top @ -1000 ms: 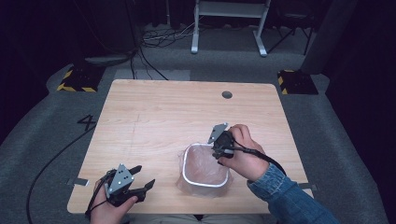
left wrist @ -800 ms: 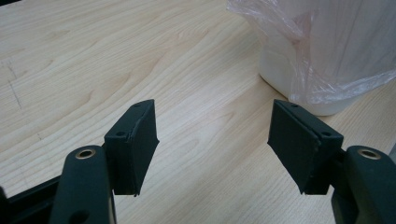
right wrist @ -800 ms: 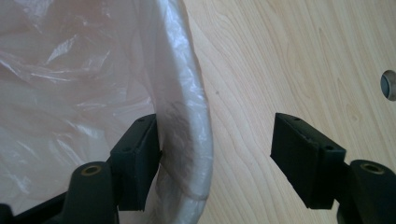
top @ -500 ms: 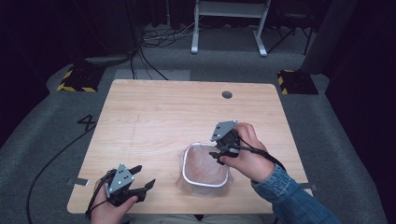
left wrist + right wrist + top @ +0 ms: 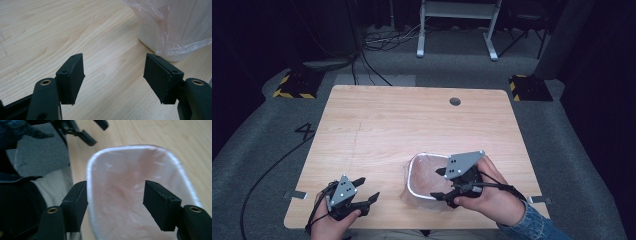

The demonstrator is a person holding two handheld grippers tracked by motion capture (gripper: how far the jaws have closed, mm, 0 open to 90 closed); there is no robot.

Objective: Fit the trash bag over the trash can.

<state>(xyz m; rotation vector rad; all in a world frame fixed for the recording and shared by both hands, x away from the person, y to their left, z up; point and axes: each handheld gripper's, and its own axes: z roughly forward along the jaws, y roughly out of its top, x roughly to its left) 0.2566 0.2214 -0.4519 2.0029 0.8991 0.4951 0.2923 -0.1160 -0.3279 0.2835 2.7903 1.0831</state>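
Both grippers had their jaws well apart. On the person's right, the right gripper (image 5: 441, 184) hovered over the near right part of a small white bin (image 5: 408, 176), which was lined with a thin pinkish plastic bag (image 5: 130, 195). Its jaws had just been closing a little, but the pads were not pressing on anything. In the right gripper view, 1 black jaw stood just outside the bin's rim and the other over the inside, so the rim seemed to lie between them; the picture was blurred, and I cannot tell if a pad touched the bag.

At the other side, the left gripper (image 5: 368, 188) rested near the front left corner of the wooden table (image 5: 412, 120), with nothing between its 2 jaws. It pointed toward the bin, and in the left gripper view the bag hung loosely over the bin's outer wall.

The bin stood on the table near its front edge, right of the middle, between the 2 hands.
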